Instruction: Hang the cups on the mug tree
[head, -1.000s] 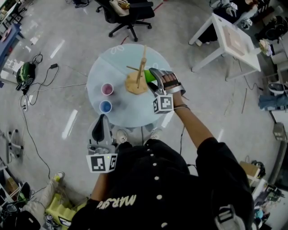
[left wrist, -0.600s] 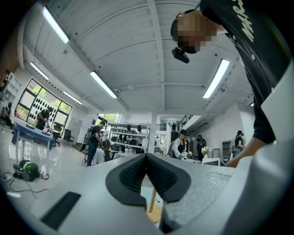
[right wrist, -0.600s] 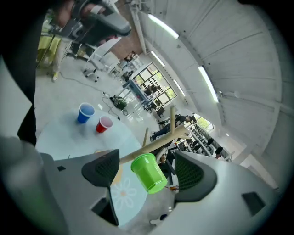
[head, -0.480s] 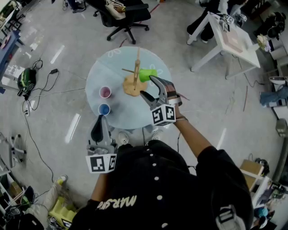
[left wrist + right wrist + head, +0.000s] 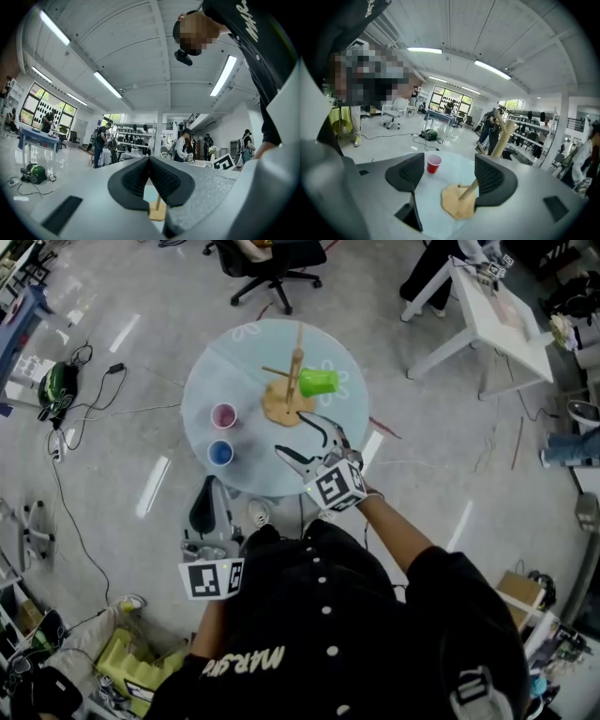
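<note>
Glass, pale blue and round, made up the table that stood below the person. A wooden mug tree stood upright on the far right part of the tabletop, with its flat base resting on the glass.

The right gripper hung over the near right part of the table, just on the near side of the tree's base and apart from it. Its jaws stood wide apart and had just been closing a little, with nothing clamped between them. In the right gripper view only the tree's stem and base showed beyond the gap.

The left gripper was held at the near edge of the table, off to the left. Its jaws were pressed together, and there was nothing between them.

A green cup hung on its side from a peg on the right of the tree. A red cup and a blue cup stood mouth up on the left half of the table. They were near each other, with the blue one nearer the person, and both were well apart from the tree.
</note>
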Action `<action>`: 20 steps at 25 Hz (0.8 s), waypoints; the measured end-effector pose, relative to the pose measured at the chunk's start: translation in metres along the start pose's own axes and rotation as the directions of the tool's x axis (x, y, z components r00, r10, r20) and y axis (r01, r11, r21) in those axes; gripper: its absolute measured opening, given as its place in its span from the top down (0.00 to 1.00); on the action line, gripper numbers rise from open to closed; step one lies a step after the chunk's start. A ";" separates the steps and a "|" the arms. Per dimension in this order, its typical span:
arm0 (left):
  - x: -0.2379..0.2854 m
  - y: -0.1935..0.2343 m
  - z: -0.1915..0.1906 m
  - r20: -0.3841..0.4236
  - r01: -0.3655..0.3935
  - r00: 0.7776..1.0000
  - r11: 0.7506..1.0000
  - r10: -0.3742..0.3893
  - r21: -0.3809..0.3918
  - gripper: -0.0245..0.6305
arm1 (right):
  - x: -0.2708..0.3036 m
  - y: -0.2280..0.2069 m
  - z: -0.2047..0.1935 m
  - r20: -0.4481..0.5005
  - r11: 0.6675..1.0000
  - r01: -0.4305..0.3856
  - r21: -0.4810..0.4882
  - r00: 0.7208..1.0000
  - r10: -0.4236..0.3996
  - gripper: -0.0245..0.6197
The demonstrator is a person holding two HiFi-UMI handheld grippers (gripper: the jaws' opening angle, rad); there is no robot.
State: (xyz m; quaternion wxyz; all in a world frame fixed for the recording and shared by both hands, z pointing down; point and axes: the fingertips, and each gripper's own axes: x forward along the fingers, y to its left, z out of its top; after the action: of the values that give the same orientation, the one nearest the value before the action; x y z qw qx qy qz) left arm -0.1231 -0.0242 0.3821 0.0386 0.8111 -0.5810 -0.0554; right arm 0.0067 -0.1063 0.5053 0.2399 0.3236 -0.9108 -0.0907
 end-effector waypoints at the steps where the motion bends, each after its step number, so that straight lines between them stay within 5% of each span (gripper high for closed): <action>1: -0.004 0.003 -0.002 -0.006 -0.008 1.000 1.000 0.008 0.001 0.97 | 0.003 0.009 -0.002 0.004 1.000 -0.019 0.024 1.000 0.019 0.45; 10: -0.034 0.044 -0.020 -0.059 -0.104 0.993 0.995 0.103 -0.008 0.97 | 0.053 0.083 -0.020 -0.014 0.979 -0.178 0.095 0.984 0.180 0.45; 20: -0.072 0.086 -0.037 -0.093 -0.198 0.976 0.980 0.196 -0.010 0.97 | 0.100 0.149 -0.049 -0.061 0.950 -0.264 0.169 0.959 0.277 0.43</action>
State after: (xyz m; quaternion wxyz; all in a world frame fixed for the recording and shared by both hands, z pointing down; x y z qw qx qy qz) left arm -0.2216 0.0166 0.4331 0.0785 0.7506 -0.6557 -0.0195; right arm -0.1174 -0.0550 0.6333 0.2615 0.2174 -0.9399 0.0297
